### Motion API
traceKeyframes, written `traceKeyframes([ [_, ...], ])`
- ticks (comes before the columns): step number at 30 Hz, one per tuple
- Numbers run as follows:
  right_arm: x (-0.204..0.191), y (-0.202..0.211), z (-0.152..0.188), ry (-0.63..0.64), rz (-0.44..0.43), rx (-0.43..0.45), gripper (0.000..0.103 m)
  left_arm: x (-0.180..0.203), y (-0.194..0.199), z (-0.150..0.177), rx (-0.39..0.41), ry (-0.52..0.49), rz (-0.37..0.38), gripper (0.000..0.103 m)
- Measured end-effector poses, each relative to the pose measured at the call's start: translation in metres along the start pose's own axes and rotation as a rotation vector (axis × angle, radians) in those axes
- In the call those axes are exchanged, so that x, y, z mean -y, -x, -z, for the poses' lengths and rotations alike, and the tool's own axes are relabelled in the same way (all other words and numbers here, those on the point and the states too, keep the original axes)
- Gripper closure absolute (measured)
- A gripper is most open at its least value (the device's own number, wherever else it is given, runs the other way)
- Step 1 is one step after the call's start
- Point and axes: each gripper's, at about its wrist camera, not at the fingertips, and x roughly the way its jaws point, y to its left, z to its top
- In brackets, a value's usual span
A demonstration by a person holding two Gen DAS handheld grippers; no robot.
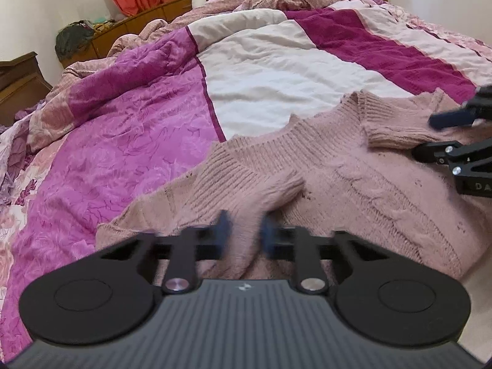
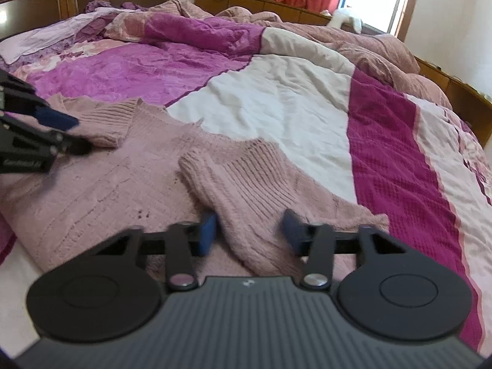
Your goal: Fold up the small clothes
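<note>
Two claws: both down on one pink knit sweater [image 1: 353, 178], spread flat on the bed's patchwork quilt [image 1: 147, 141], near edge of the bed.
left sleeve: folded inward over the sweater body, cuff [image 1: 233, 166] pointing far; runs between the left claw's pads.
left claw [image 1: 244, 236]: blue pads pressed in on the bunched left sleeve, pinching it; frame is blurred but knit fills the gap.
sweater body: lies between both claws, neckline on the far side, hem toward the near edge, mostly smooth.
right sleeve [image 2: 243, 190]: also folded inward, ribbed cuff pointing far-left; sits between the right claw's pads.
right claw [image 2: 249, 230]: pads drawn in around the right sleeve, left pad touching knit; right pad contact unclear, so cannot tell if it grips fully.
step judged: pinch both sleeves and fold them.
do it well: take only the top layer, lift both sides evenly, keep sleeves parallel, avoid dragging the body.
risk: thick fluffy knit may slip, or a lower layer comes up too.
</note>
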Motion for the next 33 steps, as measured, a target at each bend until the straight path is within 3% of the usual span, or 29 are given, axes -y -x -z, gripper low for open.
traceKeyframes([
  [2,-0.001,0.002,-0.003,0.013,0.004,0.017,0.091,-0.006,0.004,-0.002,0.021,0.035,-0.012,0.092],
  [7,0.022,0.018,-0.014,-0.075,0.046,0.100,0.092,-0.042,0.017,-0.010,0.085,0.136,-0.115,0.092],
  [10,0.049,0.020,-0.020,-0.180,0.076,0.113,0.092,-0.070,0.015,-0.012,0.079,0.197,-0.165,0.092],
  [15,0.088,0.002,-0.012,-0.326,0.151,0.056,0.092,-0.104,-0.004,-0.009,0.035,0.275,-0.176,0.092],
  [19,0.109,-0.023,0.003,-0.418,0.196,-0.057,0.090,-0.111,-0.028,-0.004,-0.023,0.266,-0.210,0.092],
  [23,0.116,-0.024,0.014,-0.469,0.195,-0.071,0.082,-0.117,-0.040,0.005,-0.060,0.288,-0.202,0.091],
  [28,0.111,0.001,0.009,-0.448,0.201,-0.013,0.080,-0.124,-0.022,0.006,-0.039,0.316,-0.185,0.091],
  [33,0.099,0.028,0.009,-0.431,0.116,0.027,0.080,-0.120,0.012,0.010,-0.041,0.334,-0.132,0.091],
])
